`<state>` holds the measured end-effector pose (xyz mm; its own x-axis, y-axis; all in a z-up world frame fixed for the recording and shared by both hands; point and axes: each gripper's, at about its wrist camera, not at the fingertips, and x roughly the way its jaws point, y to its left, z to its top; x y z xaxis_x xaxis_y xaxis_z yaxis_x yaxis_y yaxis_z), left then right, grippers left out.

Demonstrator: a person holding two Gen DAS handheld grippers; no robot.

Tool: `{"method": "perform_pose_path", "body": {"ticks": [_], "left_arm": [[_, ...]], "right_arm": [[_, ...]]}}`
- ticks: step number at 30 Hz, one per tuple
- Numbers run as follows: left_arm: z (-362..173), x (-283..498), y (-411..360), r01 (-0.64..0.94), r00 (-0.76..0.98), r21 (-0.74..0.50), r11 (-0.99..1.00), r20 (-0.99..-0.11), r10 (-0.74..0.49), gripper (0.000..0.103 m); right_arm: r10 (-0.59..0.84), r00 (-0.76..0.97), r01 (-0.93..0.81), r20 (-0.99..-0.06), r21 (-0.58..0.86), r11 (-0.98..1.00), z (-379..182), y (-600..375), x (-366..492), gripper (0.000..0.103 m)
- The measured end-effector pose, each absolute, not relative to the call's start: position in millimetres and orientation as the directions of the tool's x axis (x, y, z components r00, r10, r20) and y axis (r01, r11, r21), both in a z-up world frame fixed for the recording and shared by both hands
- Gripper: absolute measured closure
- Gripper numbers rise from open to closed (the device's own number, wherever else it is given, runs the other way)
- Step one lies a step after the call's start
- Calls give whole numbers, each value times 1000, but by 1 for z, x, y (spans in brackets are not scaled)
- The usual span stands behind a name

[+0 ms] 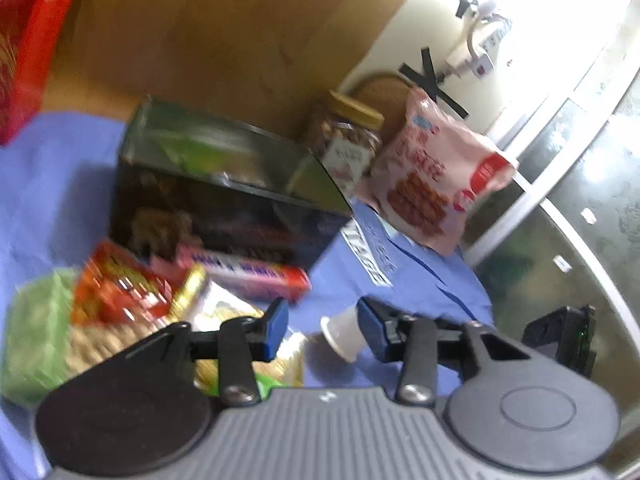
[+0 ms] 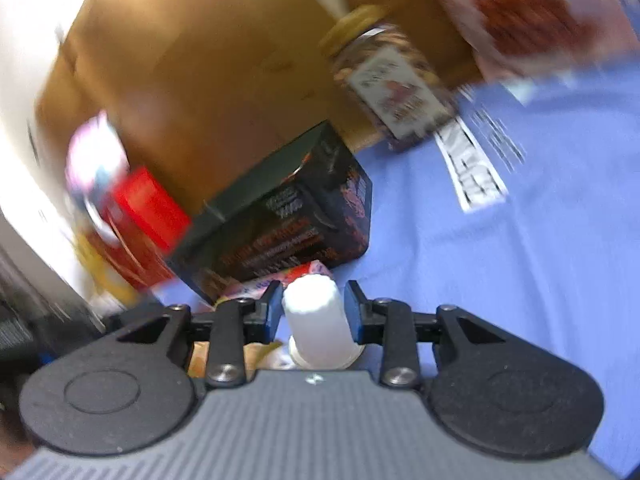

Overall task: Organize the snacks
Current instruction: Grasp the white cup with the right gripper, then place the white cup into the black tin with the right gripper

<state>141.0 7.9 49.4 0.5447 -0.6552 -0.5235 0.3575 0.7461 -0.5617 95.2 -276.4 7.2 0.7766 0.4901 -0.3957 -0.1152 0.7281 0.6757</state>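
Note:
My right gripper (image 2: 313,312) is shut on a small white cup (image 2: 318,322), held just above the blue cloth (image 2: 520,280). The same white cup (image 1: 342,336) shows in the left wrist view between the fingers of my left gripper (image 1: 322,330), which is open and empty; the other gripper's black body (image 1: 560,338) shows at the right. A black snack box (image 1: 224,196) stands behind a pink and red candy pack (image 1: 248,272). A red snack packet (image 1: 120,284), a green packet (image 1: 36,332) and crackers (image 1: 108,340) lie at the left.
A nut jar with a gold lid (image 1: 346,136) and a pink snack bag (image 1: 436,176) stand at the back against a brown cardboard wall (image 1: 208,32). A red box (image 1: 28,40) stands far left. The table edge and floor (image 1: 560,184) lie at the right.

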Motion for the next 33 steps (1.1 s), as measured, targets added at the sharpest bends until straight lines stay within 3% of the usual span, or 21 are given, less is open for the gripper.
{"method": "perform_pose_path", "body": {"ticks": [4,7,10,13,20,28,33], "left_arm": [[46,136,2,368,503,-613,699,-501,-704,51],[50,130,-2,398,474,-657,640,-450,-757,50],[57,125,-6,424,490,-634,647,-440,-752,56],[61,131,-5,431,497,-617,659,-447,-744,70],[86,173,17,410,589,-570,712,-431,-683,70],[82,230,27,324,658,-514,794,-481,-579,70],[71,239,28,297,657,-499,814,-513,-553,70]], "right_arm": [[585,766,-86,-268,858,506,2,-300,79,67],[620,755,-90,-213,903,419,5,-299,76,67],[649,742,-104,-168,928,359,10,-291,83,67],[675,723,-123,-144,935,332,18,-281,97,67],[690,707,-217,-157,880,422,55,-251,152,67],[643,716,-219,-272,787,577,54,-223,227,67],[608,717,-228,-340,710,666,49,-210,238,57]]}}
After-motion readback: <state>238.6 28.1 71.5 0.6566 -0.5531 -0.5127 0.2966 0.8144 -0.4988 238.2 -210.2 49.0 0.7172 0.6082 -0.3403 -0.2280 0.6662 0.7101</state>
